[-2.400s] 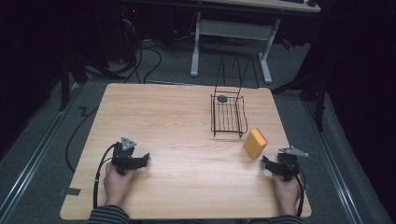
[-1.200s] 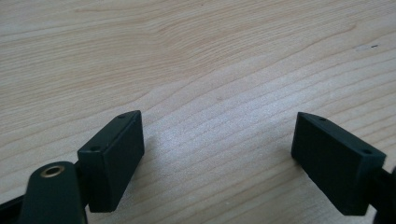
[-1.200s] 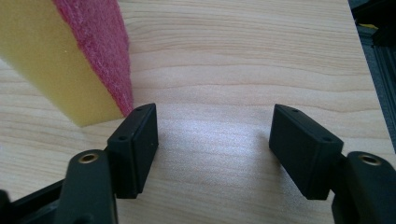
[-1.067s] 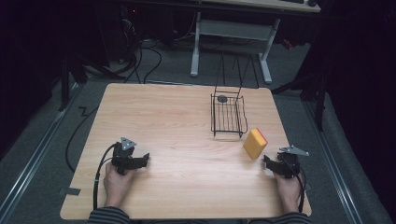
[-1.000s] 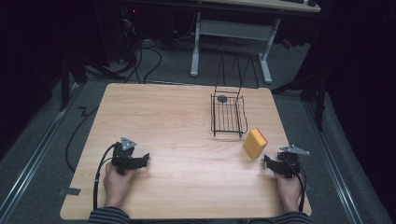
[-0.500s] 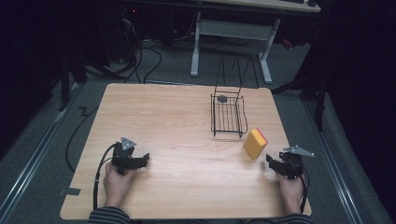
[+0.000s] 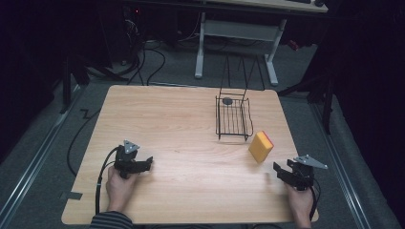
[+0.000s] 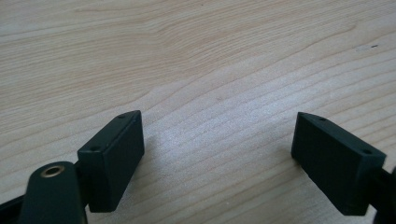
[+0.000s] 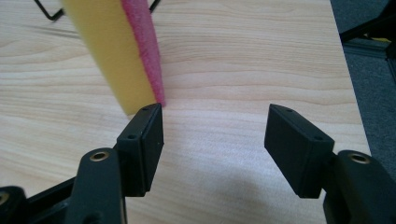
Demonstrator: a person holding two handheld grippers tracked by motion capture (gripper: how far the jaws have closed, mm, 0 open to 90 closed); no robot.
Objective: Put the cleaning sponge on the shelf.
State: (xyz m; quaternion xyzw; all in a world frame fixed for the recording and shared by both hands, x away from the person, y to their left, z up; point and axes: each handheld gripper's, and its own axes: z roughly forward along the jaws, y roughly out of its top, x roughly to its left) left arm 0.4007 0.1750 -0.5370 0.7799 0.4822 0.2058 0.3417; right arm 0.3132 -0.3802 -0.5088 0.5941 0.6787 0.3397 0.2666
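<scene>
The yellow sponge with its pink face stands on edge on the counter beside the wire basket, looking light and squashy, best pinched across its flat faces by the spread, empty right tool

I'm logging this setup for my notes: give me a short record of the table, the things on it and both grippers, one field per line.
table: light wood top, dark floor around it
sponge: yellow with a pink side, standing on edge near the right side, in front of the rack
rack: black wire rack, far right part of the table, a small dark round thing at its far end
left gripper: low over the near left of the table, jaws open, nothing between them
right gripper: near right, jaws open and just been widening, nothing between them, sponge just beyond its left jaw
</scene>
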